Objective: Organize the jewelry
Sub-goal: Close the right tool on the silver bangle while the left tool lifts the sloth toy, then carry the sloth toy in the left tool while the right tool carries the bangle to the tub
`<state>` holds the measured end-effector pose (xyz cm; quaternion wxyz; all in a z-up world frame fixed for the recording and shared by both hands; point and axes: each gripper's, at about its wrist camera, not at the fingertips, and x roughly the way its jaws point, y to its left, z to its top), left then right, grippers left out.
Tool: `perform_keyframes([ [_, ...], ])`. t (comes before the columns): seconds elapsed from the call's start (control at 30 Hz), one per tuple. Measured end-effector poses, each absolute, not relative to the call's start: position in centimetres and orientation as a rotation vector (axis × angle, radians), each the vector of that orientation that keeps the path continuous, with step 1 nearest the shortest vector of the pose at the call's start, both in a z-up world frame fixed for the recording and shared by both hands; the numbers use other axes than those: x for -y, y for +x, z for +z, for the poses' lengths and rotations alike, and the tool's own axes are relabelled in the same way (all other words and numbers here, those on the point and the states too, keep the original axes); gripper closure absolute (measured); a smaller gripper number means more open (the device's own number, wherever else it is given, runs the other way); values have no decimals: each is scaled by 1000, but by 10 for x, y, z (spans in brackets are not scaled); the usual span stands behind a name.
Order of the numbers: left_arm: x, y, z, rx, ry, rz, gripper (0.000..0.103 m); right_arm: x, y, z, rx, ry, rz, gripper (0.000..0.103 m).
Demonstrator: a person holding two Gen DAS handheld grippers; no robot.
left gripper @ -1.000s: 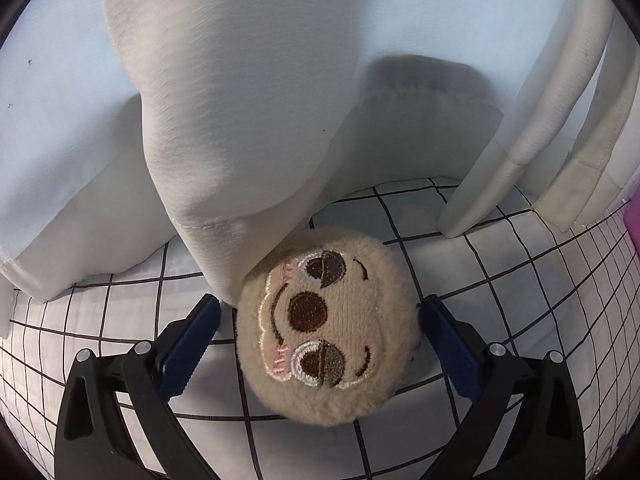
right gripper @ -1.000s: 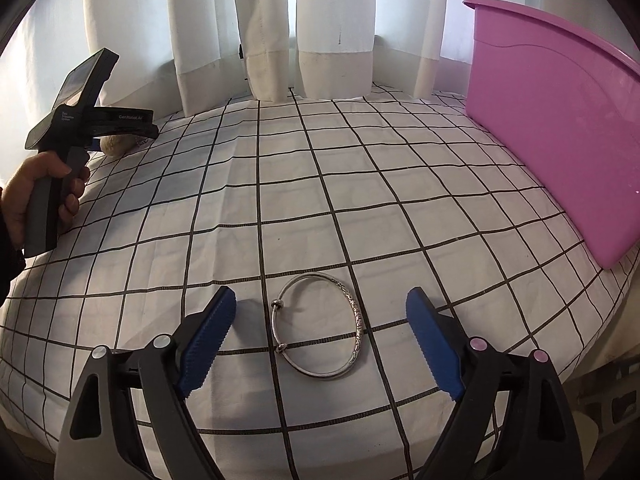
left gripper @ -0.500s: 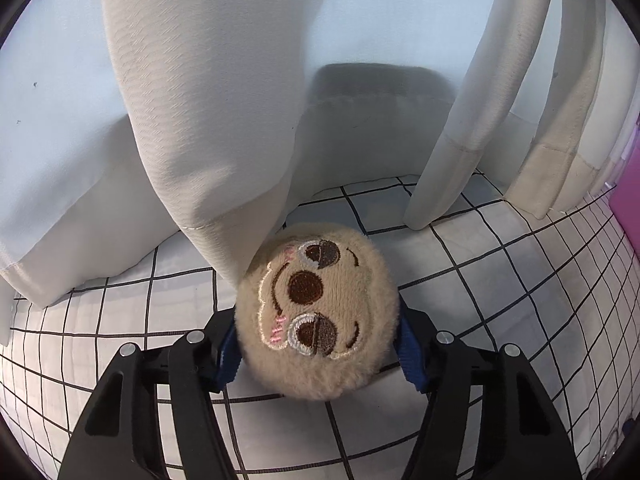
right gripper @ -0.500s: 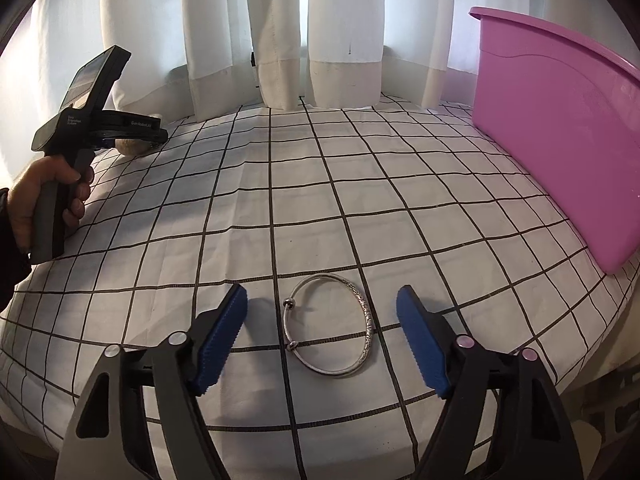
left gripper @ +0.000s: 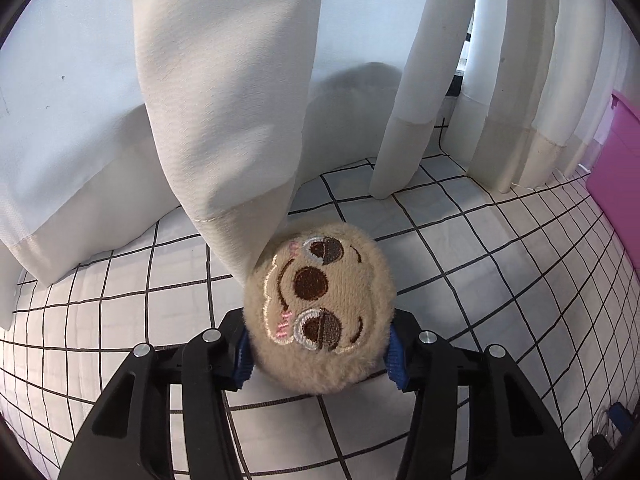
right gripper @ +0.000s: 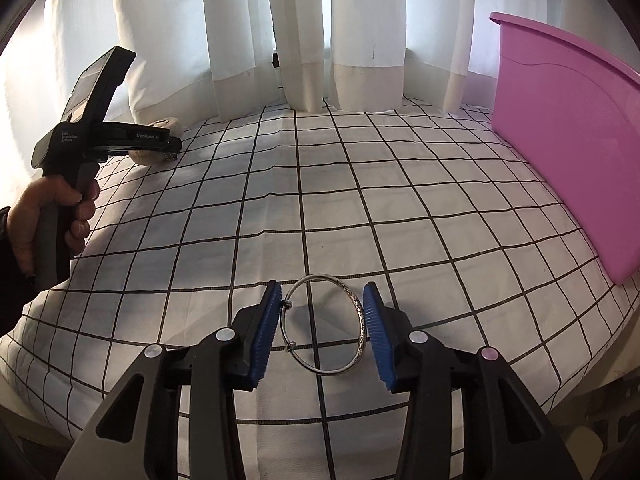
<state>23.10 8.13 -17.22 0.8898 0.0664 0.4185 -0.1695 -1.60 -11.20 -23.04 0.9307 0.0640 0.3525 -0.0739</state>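
A round beige plush sloth (left gripper: 320,304) is squeezed between the blue pads of my left gripper (left gripper: 318,354), just above the checked sheet at the curtain's foot. It also shows small in the right wrist view (right gripper: 158,140), held by the left gripper (right gripper: 170,150). A silver bangle (right gripper: 326,326) lies on the sheet between the blue pads of my right gripper (right gripper: 322,334). The jaws have closed in on both sides of the bangle and touch or nearly touch it.
A pink plastic bin (right gripper: 560,152) stands on the bed at the right, its edge also in the left wrist view (left gripper: 616,176). White curtains (right gripper: 304,32) hang along the far edge. The checked sheet (right gripper: 360,184) covers the bed between the grippers.
My left gripper shut on the plush sloth and raised it slightly. My right gripper narrowed from wide open until its pads flank the bangle closely.
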Motion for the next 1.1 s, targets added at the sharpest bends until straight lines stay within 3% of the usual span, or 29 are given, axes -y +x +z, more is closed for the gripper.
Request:
perform_keyframes([
  [0.7,-65,146,-84,-864,156,-521,53,129,-17,-138,-644,197,-164,62],
  [1.1,-33,91,-130,-956,158,-589,53,156,-47,-114,-625,245,-194,62],
])
